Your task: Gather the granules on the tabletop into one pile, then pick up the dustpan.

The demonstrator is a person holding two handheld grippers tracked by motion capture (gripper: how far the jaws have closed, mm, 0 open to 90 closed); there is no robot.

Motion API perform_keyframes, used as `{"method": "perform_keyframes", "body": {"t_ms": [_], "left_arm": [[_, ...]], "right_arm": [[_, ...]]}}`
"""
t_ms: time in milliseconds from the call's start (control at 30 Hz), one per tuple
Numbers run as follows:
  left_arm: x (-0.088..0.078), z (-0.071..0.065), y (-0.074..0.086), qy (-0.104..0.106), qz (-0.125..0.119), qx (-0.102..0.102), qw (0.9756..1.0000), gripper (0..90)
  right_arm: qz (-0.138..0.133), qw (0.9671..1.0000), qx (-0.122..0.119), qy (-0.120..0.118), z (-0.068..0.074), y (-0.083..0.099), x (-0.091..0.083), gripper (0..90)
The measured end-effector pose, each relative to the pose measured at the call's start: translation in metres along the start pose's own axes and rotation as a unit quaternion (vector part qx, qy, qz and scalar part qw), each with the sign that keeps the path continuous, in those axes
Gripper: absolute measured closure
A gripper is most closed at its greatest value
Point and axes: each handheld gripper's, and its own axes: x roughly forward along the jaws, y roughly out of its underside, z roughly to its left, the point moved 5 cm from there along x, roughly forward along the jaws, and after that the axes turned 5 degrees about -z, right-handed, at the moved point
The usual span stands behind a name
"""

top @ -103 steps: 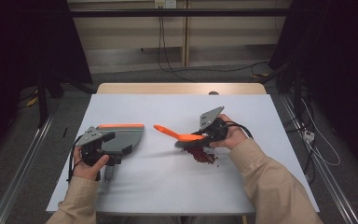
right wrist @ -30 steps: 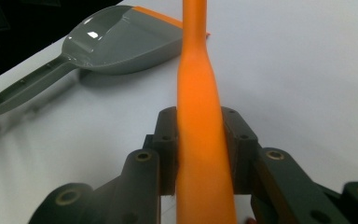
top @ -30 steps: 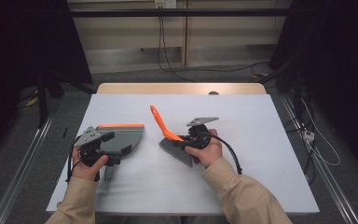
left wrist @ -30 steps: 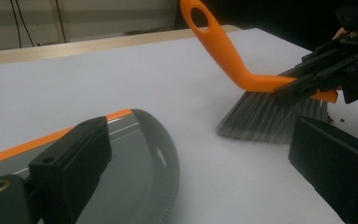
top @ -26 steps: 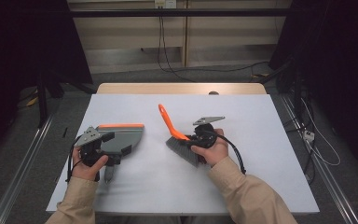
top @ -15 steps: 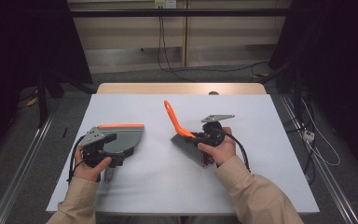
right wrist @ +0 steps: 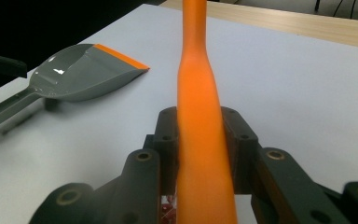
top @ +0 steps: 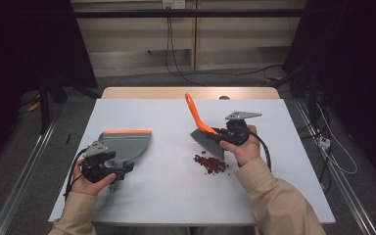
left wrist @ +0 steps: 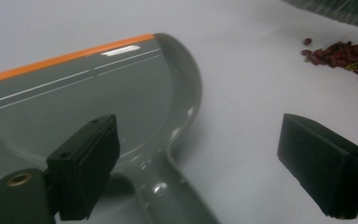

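I've swung the brush [top: 203, 128] off the red crumbs [top: 210, 164], which now lie just below my right tongs [top: 223, 138], ready for sweeping. Those tongs pinch the orange handle [right wrist: 200, 135]. My left tongs [left wrist: 214, 172] have just been closing but stand spread astride the dustpan [top: 125, 146] handle, not yet gripping.

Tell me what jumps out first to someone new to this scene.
The orange-handled brush, clamped in the right claw, stands tilted just behind a small pile of dark red bits mid-table. At left, the grey dustpan with its orange lip lies flat, its handle between the left claw's open jaws.
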Motion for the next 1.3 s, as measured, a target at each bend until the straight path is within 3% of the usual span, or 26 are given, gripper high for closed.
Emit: {"method": "perform_keyframes", "body": {"t_ms": [133,400,600,767,867,1033,1200,1300], "left_arm": [[-0.002,0.009,0.008,-0.029,0.015,-0.01,0.9994,14.8],[-0.003,0.014,0.016,-0.055,0.041,-0.018,0.9975,20.8],[-0.005,0.019,0.02,-0.048,0.051,-0.037,0.9969,26.7],[-0.008,0.026,0.022,-0.06,0.064,-0.038,0.9954,36.6],[-0.007,0.029,0.021,-0.058,0.067,-0.025,0.9958,41.9],[0.004,0.022,0.016,-0.045,0.079,-0.009,0.9958,42.4],[0.017,0.022,0.017,-0.045,0.108,-0.004,0.9931,42.3],[0.022,0.023,0.018,-0.052,0.118,-0.003,0.9916,46.8]], "right_arm": [[0.003,0.9999,-0.007,0.014,-0.007,0.005,-0.007,71.0],[-0.022,0.9993,0.001,0.029,-0.017,0.01,-0.022,71.0],[-0.034,0.9987,0.008,0.037,-0.021,0.015,-0.03,71.0],[-0.04,0.9984,0.005,0.038,-0.021,0.015,-0.034,70.9],[-0.039,0.9985,0.002,0.04,-0.021,0.015,-0.035,71.0],[-0.038,0.9985,0.001,0.04,-0.021,0.015,-0.035,71.0],[-0.038,0.9985,-0.002,0.039,-0.02,0.015,-0.035,71.0],[-0.036,0.9986,-0.004,0.04,-0.021,0.015,-0.035,71.0]]}}
